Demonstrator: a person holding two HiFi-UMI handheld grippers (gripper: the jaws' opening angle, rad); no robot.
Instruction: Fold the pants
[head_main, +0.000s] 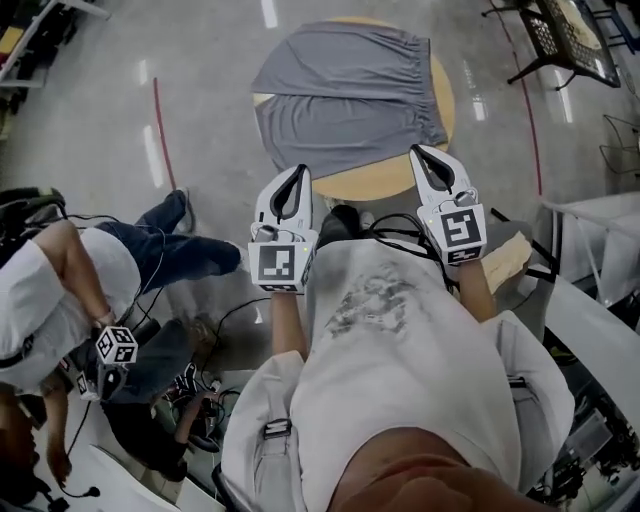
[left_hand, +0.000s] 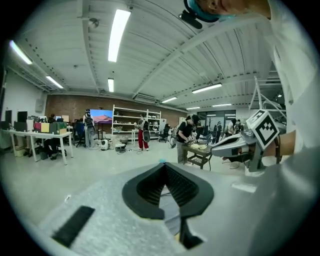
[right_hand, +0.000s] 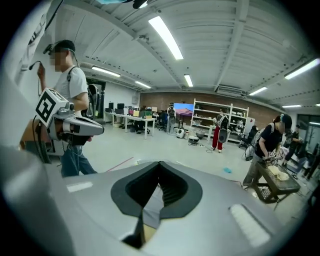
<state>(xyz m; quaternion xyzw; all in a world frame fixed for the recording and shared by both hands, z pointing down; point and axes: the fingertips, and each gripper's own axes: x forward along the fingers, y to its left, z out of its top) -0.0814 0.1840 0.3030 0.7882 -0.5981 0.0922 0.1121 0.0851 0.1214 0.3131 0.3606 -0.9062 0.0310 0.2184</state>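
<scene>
Grey pants (head_main: 345, 100) lie spread flat on a round wooden table (head_main: 390, 180), waistband at the far side. Both grippers hang in the air just short of the table's near edge, above the near hem and touching nothing. My left gripper (head_main: 299, 172) is shut with nothing in it; its closed tips (left_hand: 162, 164) point out over the room. My right gripper (head_main: 420, 152) is likewise shut with nothing held, tips (right_hand: 160, 163) together. Each gripper view catches the other one: the right gripper (left_hand: 240, 145) and the left gripper (right_hand: 70, 125).
A person (head_main: 60, 290) sits at the left with a marker-cube device (head_main: 117, 345) and cables on the floor. A red floor line (head_main: 160, 120) runs left of the table. A black metal rack (head_main: 560, 40) stands at upper right, a white table edge (head_main: 600, 215) at right.
</scene>
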